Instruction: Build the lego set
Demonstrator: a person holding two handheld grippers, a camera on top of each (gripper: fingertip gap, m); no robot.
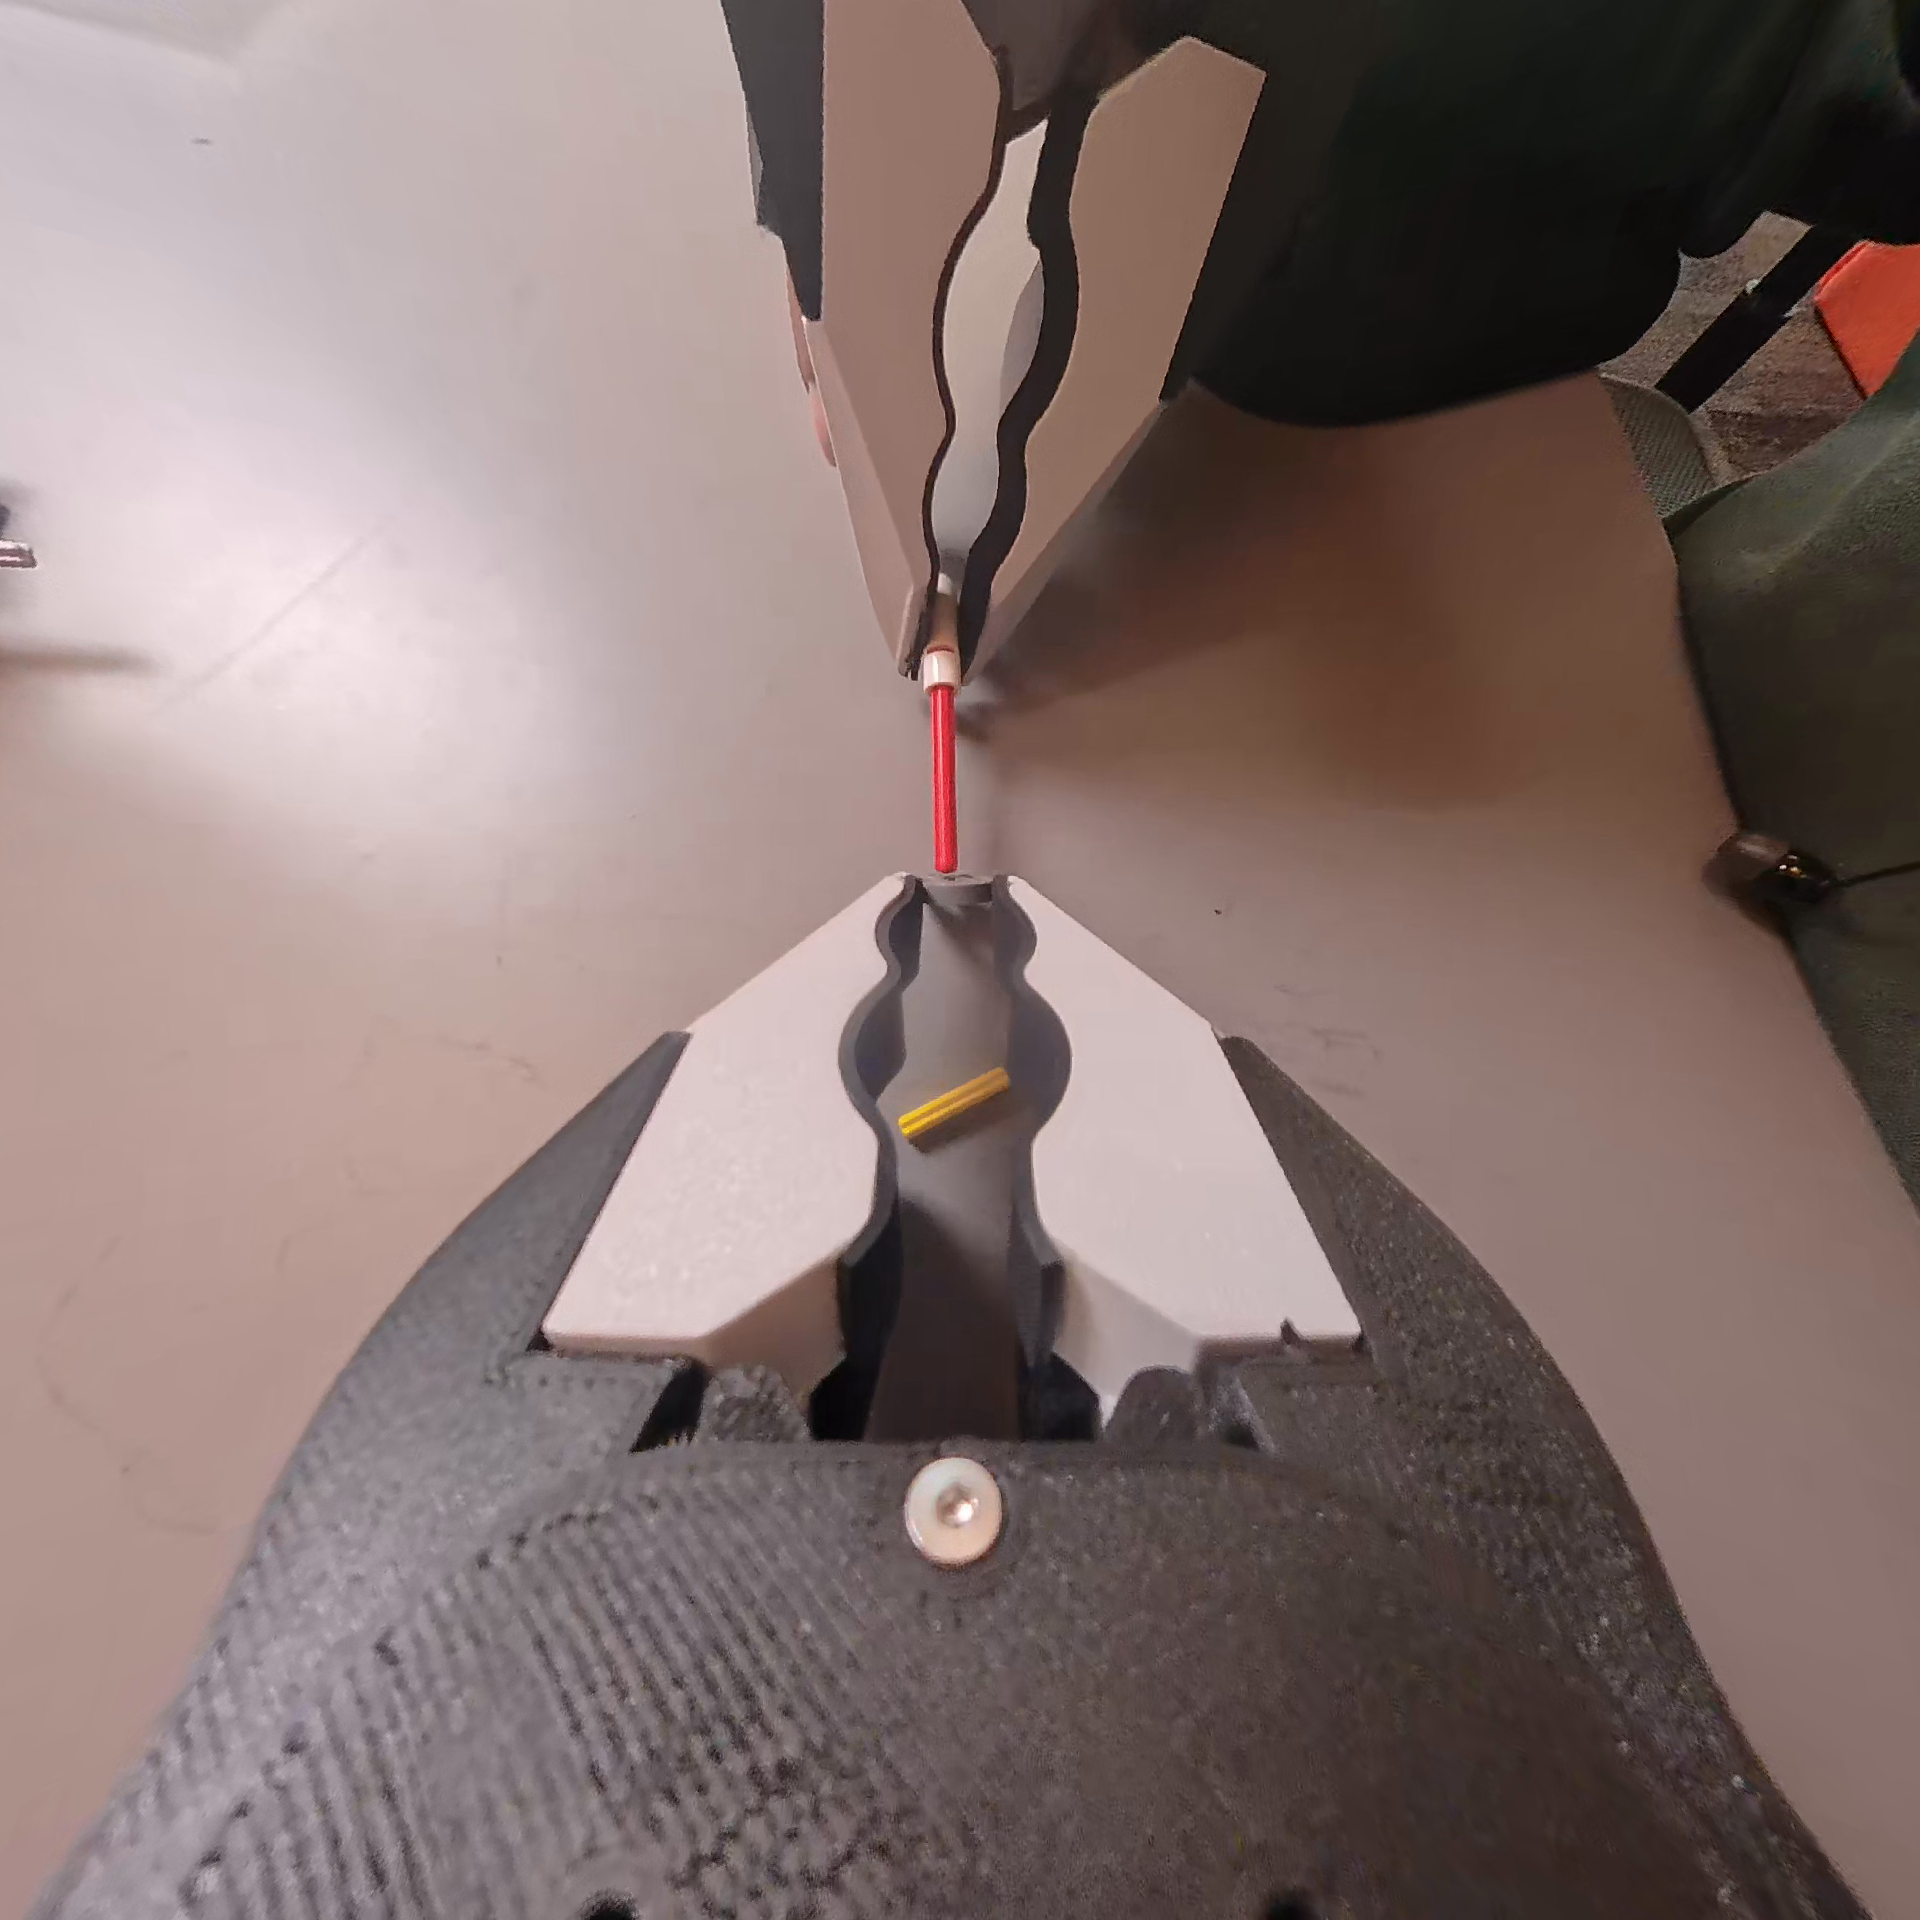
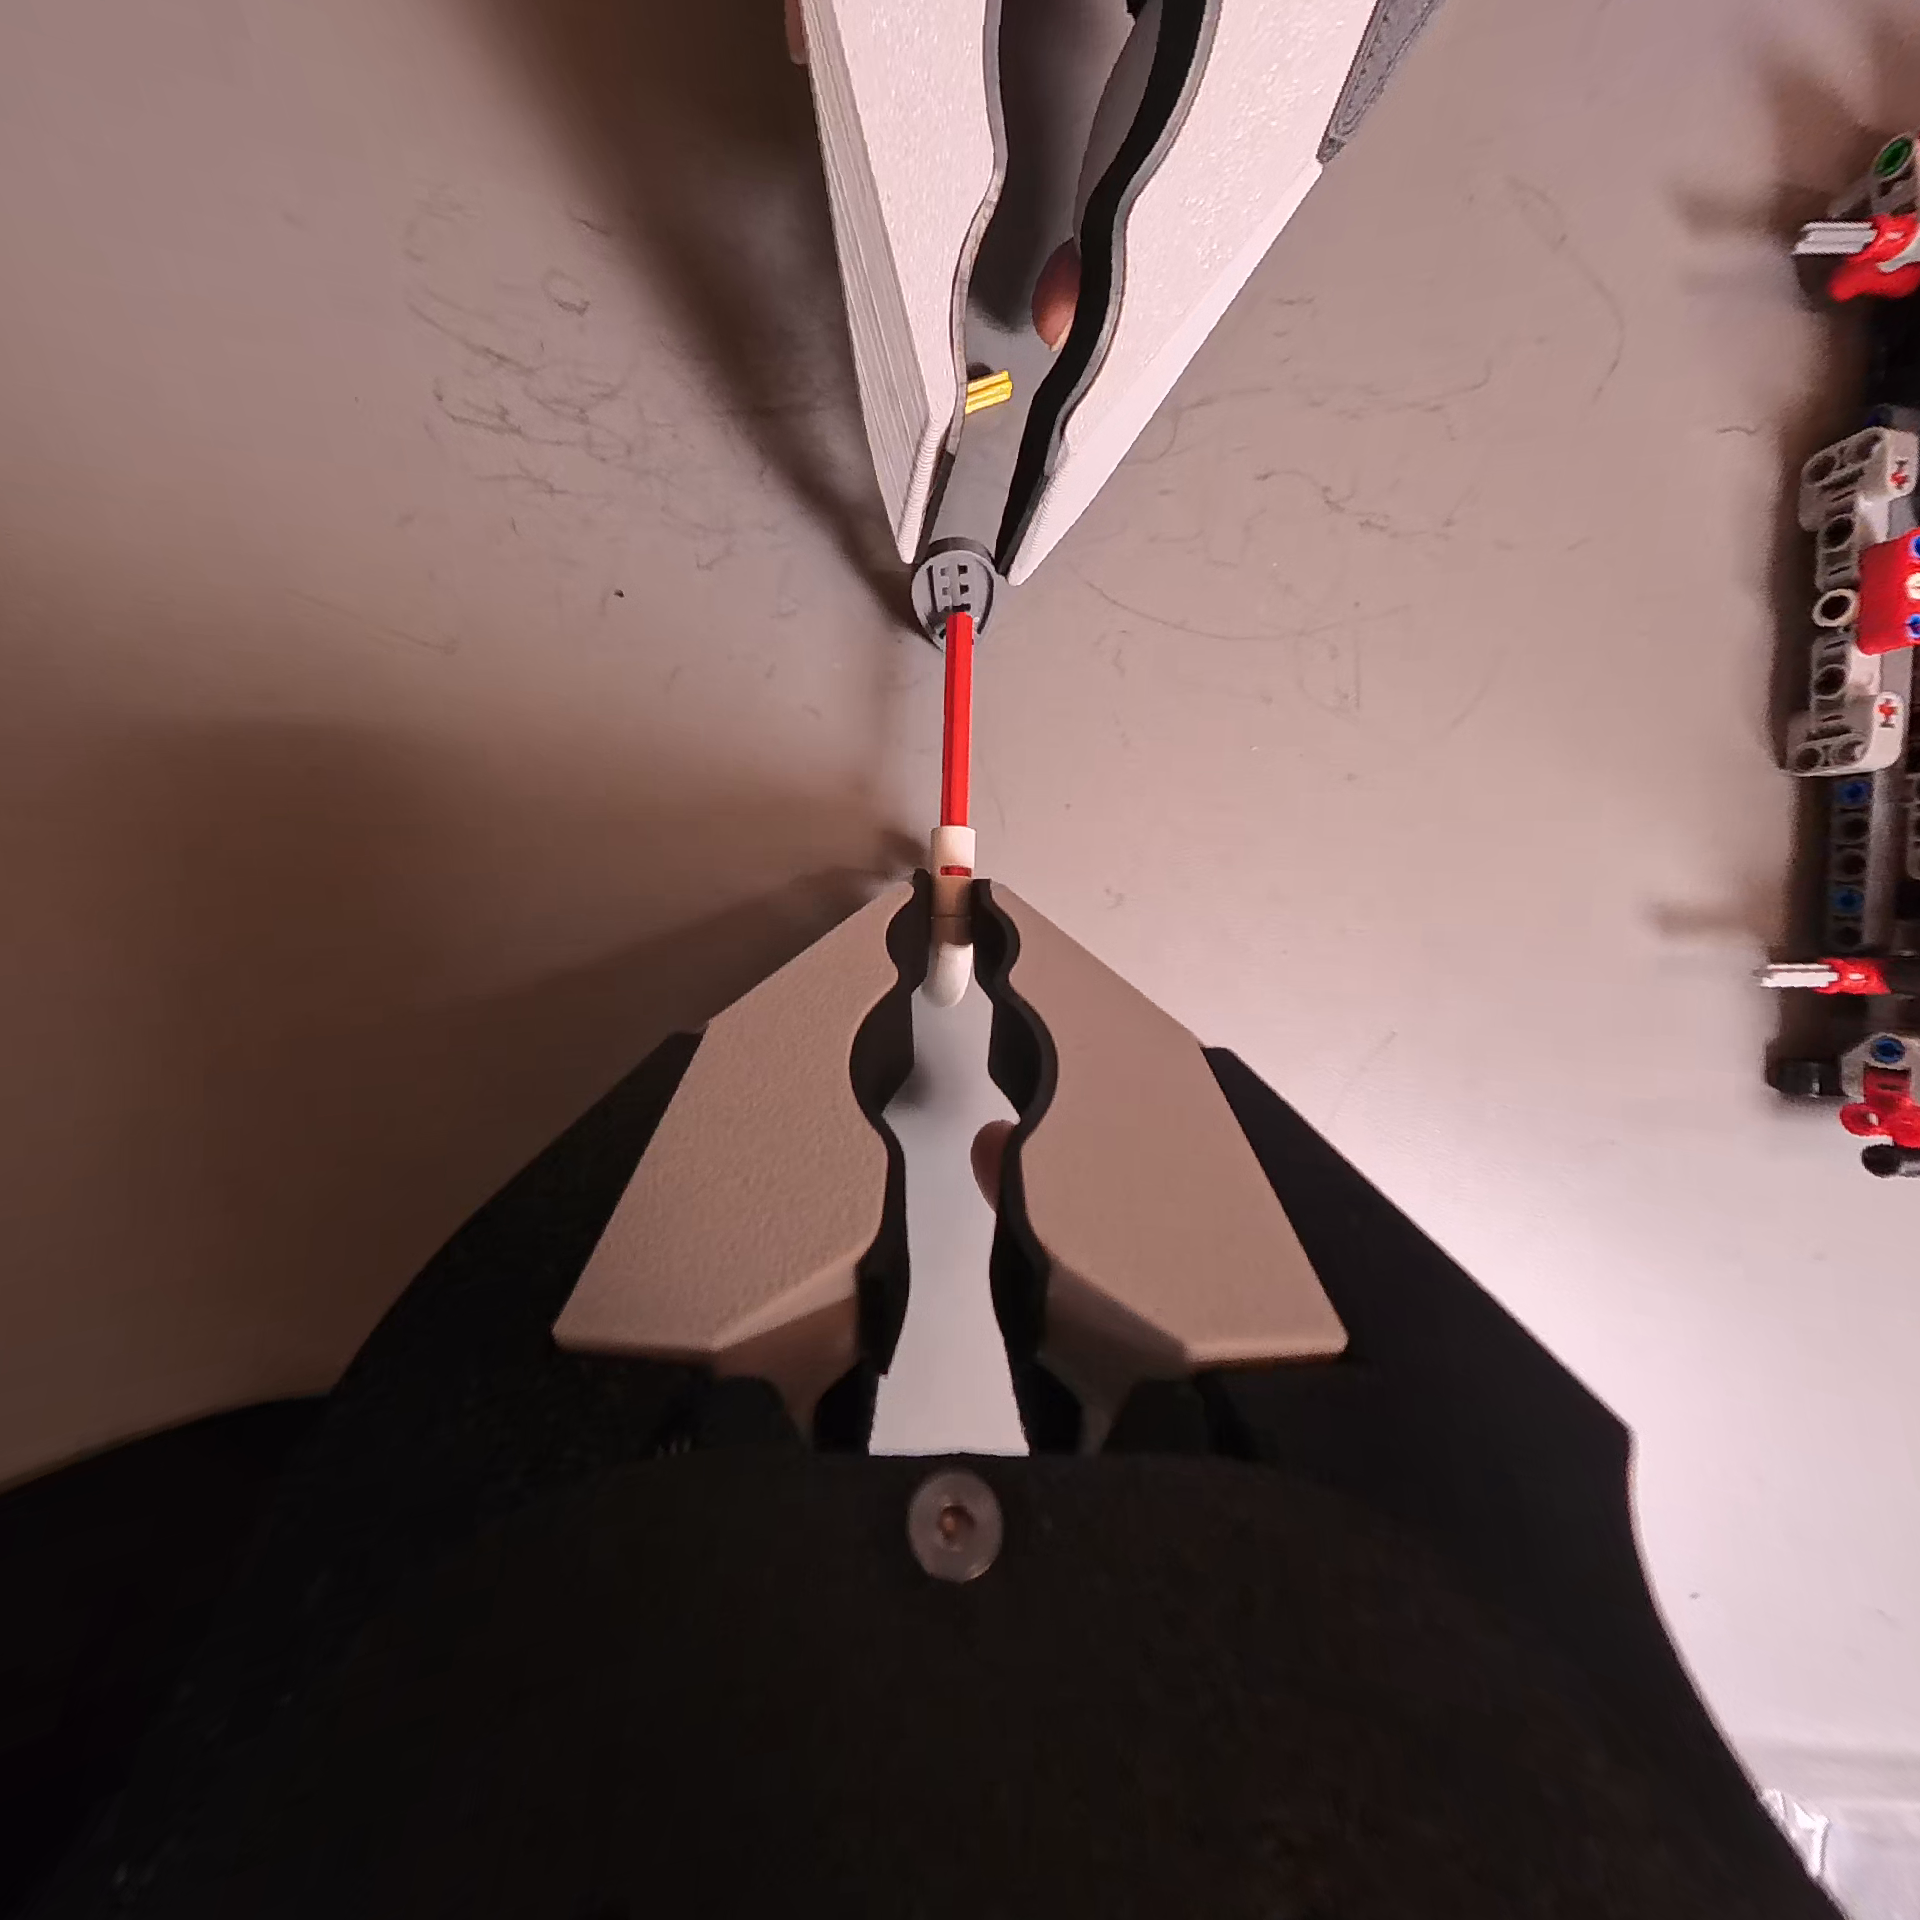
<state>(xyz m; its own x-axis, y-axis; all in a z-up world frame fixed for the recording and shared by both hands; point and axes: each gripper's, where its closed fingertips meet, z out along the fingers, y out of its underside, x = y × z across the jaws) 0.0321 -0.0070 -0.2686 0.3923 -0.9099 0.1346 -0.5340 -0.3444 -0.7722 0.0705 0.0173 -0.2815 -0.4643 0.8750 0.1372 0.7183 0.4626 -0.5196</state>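
We see the left gripper (image 1: 958, 883) pinching a grey round connector (image 1: 958, 889) right at its fingertips, pads pressed on both sides; in the right wrist view the same connector (image 2: 956, 603) shows its slotted face poking out of the tips. Further back between the left fingers we see a short yellow ribbed pin (image 1: 954, 1109); whether it is held or lies on the desk below, we cannot tell.

The right gripper (image 2: 951, 904) is clamped on a white connector (image 2: 950, 940), its rounded end (image 2: 945, 982) sticking back between the fingers and its collar (image 2: 953, 844) just past the tips. A red axle (image 2: 956, 727) is seated in that white collar and runs straight ahead to the grey connector, its far end touching or entering the slotted face; we cannot tell how deep. In the left wrist view the red axle (image 1: 944, 779) spans the gap between both grippers, tip at the grey connector, far end in the white collar (image 1: 938, 665).

Both grippers face each other tip to tip, above a plain light desk (image 2: 416, 520). At the desk's right side, well apart, sits a row of grey, black and red building-brick assemblies (image 2: 1855, 644). A dark green sleeve (image 1: 1507, 208) shows behind the right gripper in the left view. A fingertip (image 2: 992, 1153) is visible below the right fingers.
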